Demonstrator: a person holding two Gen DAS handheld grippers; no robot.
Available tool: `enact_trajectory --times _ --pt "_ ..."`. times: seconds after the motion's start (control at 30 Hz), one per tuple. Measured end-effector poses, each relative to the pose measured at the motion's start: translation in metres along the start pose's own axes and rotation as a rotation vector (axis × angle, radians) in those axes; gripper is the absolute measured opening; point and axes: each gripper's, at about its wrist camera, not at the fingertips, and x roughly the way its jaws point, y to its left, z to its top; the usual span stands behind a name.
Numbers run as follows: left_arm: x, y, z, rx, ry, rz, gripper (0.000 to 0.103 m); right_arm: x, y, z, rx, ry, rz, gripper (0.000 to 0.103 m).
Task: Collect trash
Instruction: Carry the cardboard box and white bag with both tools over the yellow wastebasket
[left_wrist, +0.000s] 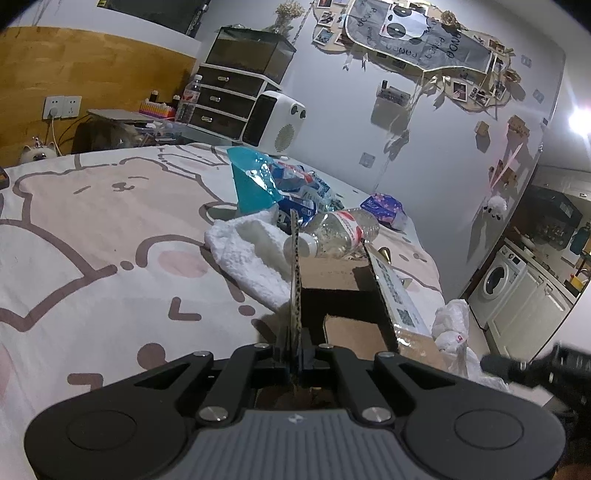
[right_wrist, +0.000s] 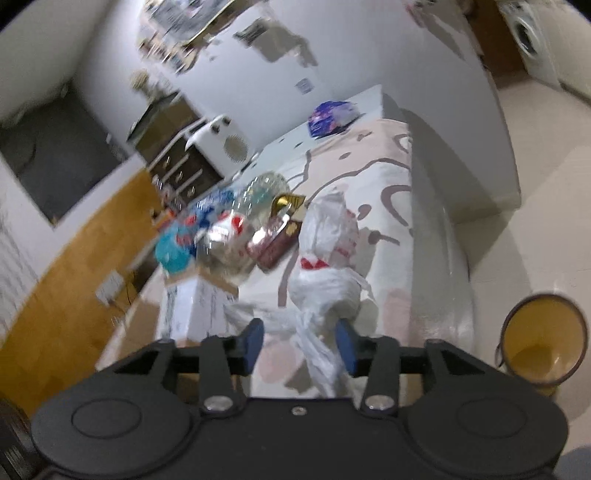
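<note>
My left gripper (left_wrist: 295, 360) is shut on the upright left flap of an open cardboard box (left_wrist: 343, 277) that stands on the bed. A clear plastic bottle (left_wrist: 332, 236) with a red label lies across the box's far edge. In the right wrist view the same box (right_wrist: 195, 299) and bottle (right_wrist: 229, 240) are blurred at the left. My right gripper (right_wrist: 299, 341) is open, and the twisted tail of a knotted white plastic bag (right_wrist: 325, 273) lies between its blue pads (right_wrist: 253, 338), close to the right one. The bag (left_wrist: 454, 325) also shows beside the box.
A white towel (left_wrist: 243, 251), a teal bag (left_wrist: 251, 184), blue wrappers (left_wrist: 295, 184) and a purple pack (left_wrist: 384, 208) lie on the bear-print bed (left_wrist: 92, 240). A dark red packet (right_wrist: 277, 243) lies next to the bag. A yellow bin (right_wrist: 543, 343) stands on the floor, right of the bed.
</note>
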Motion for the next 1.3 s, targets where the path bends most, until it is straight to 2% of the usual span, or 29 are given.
enact_trajectory --times 0.17,0.33,0.43,0.6,0.73,0.9,1.3 --pt "0.003 -0.003 0.0 0.015 0.007 -0.002 0.004 0.018 0.013 -0.001 0.028 -0.026 -0.067 0.073" --pt "0.004 -0.003 0.0 0.031 0.008 -0.003 0.004 0.037 0.018 -0.007 0.006 -0.04 -0.154 0.074" --pt "0.005 -0.002 0.0 0.033 0.009 -0.005 0.004 0.044 0.019 -0.01 -0.063 -0.061 -0.174 0.07" --pt "0.005 -0.006 -0.001 0.048 0.012 0.0 0.004 0.045 0.024 -0.017 -0.214 -0.06 -0.204 0.052" --pt "0.003 -0.008 -0.001 0.045 0.014 0.009 0.003 0.041 0.026 -0.02 -0.272 -0.044 -0.197 0.05" --pt "-0.002 -0.012 -0.003 0.046 0.007 0.003 0.002 0.031 0.023 -0.02 -0.272 -0.022 -0.158 0.048" --pt "-0.026 -0.037 -0.003 0.082 -0.041 -0.012 0.002 -0.009 0.013 -0.013 -0.265 -0.079 -0.146 0.047"
